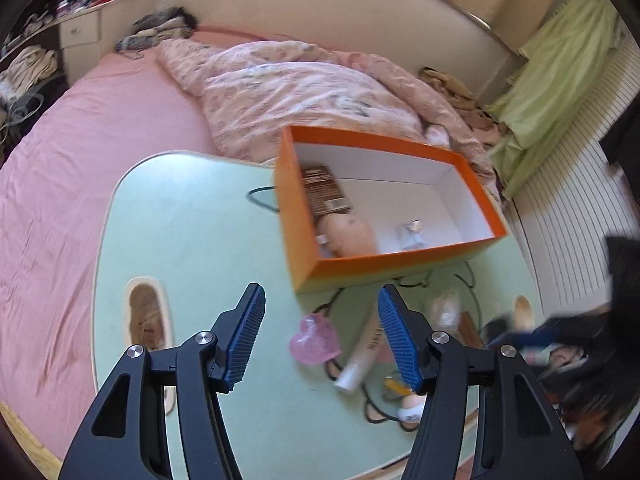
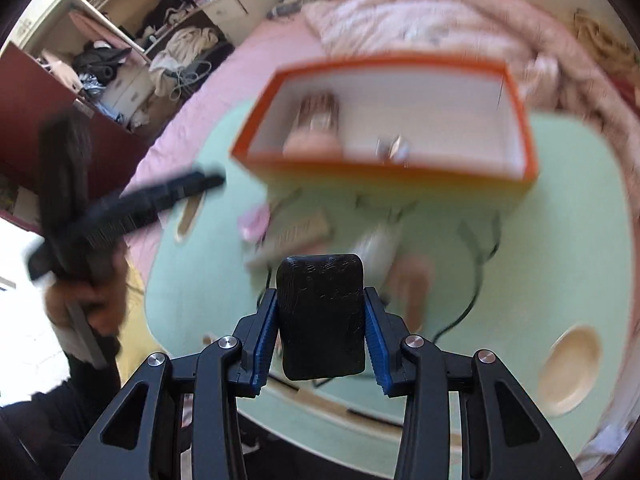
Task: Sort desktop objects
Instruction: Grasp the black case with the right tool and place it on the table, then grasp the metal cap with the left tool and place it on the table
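Note:
My left gripper (image 1: pixel 321 289) stands open over the pale green table (image 1: pixel 180 220) with nothing between its blue pads. Beyond it sits an orange box (image 1: pixel 360 136) holding a brown striped packet (image 1: pixel 325 192), a round peach thing (image 1: pixel 348 234) and a small white item (image 1: pixel 412 235). A pink heart (image 1: pixel 316 338) and a white tube (image 1: pixel 358 362) lie on the table between the fingers. My right gripper (image 2: pixel 320 292) is shut on a black rounded block (image 2: pixel 320 320), held above the table's near edge; the orange box (image 2: pixel 384 66) lies ahead, blurred.
The table stands on a bed with a pink sheet (image 1: pixel 60 184) and a rumpled quilt (image 1: pixel 288 84). Black cable (image 1: pixel 472 280) loops among small items near the box. The table has oval cut-outs (image 1: pixel 148 316) (image 2: pixel 572 368). A hand (image 2: pixel 80 300) holds the blurred left gripper.

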`<state>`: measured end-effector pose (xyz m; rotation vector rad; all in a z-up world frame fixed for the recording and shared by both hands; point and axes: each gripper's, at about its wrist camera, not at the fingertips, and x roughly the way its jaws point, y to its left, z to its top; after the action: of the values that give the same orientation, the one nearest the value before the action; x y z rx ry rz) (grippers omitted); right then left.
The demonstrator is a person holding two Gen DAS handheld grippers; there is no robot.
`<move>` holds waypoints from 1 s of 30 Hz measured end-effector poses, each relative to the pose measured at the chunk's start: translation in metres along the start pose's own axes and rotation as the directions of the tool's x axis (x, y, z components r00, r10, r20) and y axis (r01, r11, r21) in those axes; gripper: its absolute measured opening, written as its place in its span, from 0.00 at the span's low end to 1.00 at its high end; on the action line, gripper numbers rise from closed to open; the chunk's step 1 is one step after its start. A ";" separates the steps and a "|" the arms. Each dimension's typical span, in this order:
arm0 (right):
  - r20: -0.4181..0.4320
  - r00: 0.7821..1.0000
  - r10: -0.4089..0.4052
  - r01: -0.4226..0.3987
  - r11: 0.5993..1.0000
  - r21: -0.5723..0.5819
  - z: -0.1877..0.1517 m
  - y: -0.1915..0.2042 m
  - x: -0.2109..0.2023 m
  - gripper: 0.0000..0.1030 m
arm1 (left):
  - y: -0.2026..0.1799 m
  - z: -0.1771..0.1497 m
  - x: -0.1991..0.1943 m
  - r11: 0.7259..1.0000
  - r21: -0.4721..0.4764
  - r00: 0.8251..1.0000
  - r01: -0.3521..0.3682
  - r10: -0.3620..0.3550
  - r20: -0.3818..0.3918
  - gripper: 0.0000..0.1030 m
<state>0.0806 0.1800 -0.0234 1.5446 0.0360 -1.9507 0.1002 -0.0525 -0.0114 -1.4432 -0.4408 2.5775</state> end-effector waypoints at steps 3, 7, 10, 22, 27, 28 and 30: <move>0.010 0.999 -0.035 0.035 0.999 0.020 -0.011 -0.004 0.016 0.38 | -0.020 0.009 0.001 0.998 0.045 0.998 0.054 -0.052 -0.040 0.58; 0.019 0.998 -0.061 0.060 0.997 0.044 -0.015 -0.009 0.023 0.38 | -0.052 0.035 0.017 0.991 0.097 0.990 0.092 -0.081 -0.115 0.58; 0.042 0.998 -0.046 0.043 0.998 0.052 -0.013 -0.014 0.023 0.39 | -0.073 0.057 0.039 0.989 0.119 0.981 0.091 -0.068 -0.183 0.58; 0.119 0.993 0.010 -0.019 0.997 0.073 -0.029 -0.020 0.010 0.41 | -0.096 0.081 0.150 0.982 0.173 0.902 -0.078 0.144 -0.408 0.58; 0.126 0.991 0.036 -0.047 0.995 0.087 -0.032 -0.027 0.011 0.42 | -0.095 0.080 0.164 0.979 0.188 0.898 -0.080 0.152 -0.412 0.58; 0.126 0.991 0.039 -0.051 0.995 0.091 -0.032 -0.028 0.011 0.42 | -0.095 0.079 0.165 0.979 0.192 0.900 -0.074 0.148 -0.411 0.58; 0.128 0.991 0.045 -0.058 0.993 0.099 -0.031 -0.030 0.013 0.42 | -0.095 0.078 0.164 0.978 0.197 0.902 -0.065 0.142 -0.408 0.54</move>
<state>0.0913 0.2106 -0.0552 1.4683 -0.1578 -2.0319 -0.0529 0.0685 -0.0736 -1.9283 -0.0683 2.2091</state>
